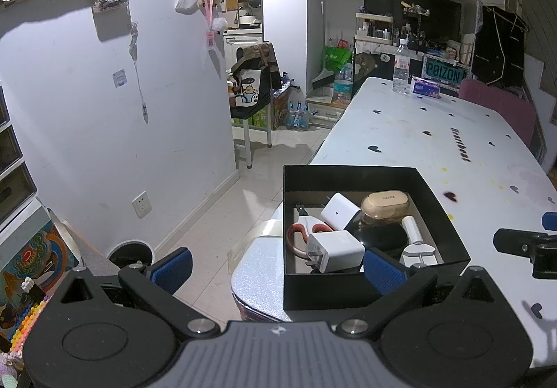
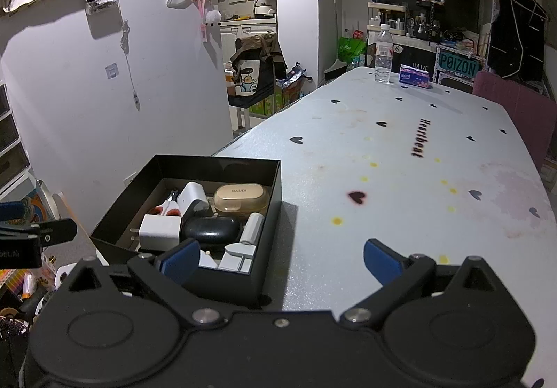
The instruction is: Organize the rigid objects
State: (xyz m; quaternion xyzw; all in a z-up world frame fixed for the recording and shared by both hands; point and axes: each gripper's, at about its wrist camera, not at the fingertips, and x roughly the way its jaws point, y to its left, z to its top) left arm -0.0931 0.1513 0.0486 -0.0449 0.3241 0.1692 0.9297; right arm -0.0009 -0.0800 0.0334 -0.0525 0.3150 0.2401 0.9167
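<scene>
A black open box (image 1: 351, 287) stands at the near left corner of the white table (image 1: 435, 144). Inside lie a white charger (image 1: 336, 250), a white adapter (image 1: 339, 210), a beige earbud case (image 1: 384, 207), a black case (image 1: 383, 236), red-handled clippers (image 1: 301, 235) and a white tool (image 1: 416, 242). My left gripper (image 1: 278, 269) is open and empty, just in front of the box. My right gripper (image 2: 282, 261) is open and empty, straddling the box's near right corner (image 2: 222, 283). The box contents show there too, with the beige case (image 2: 240, 200) at the back.
A water bottle (image 2: 383, 54) and a tissue pack (image 2: 414, 76) stand at the table's far end. A pink chair (image 2: 518, 106) is at the right. A cluttered shelf (image 2: 24, 283) and a wall lie left of the table. The right gripper's tip shows in the left wrist view (image 1: 522, 245).
</scene>
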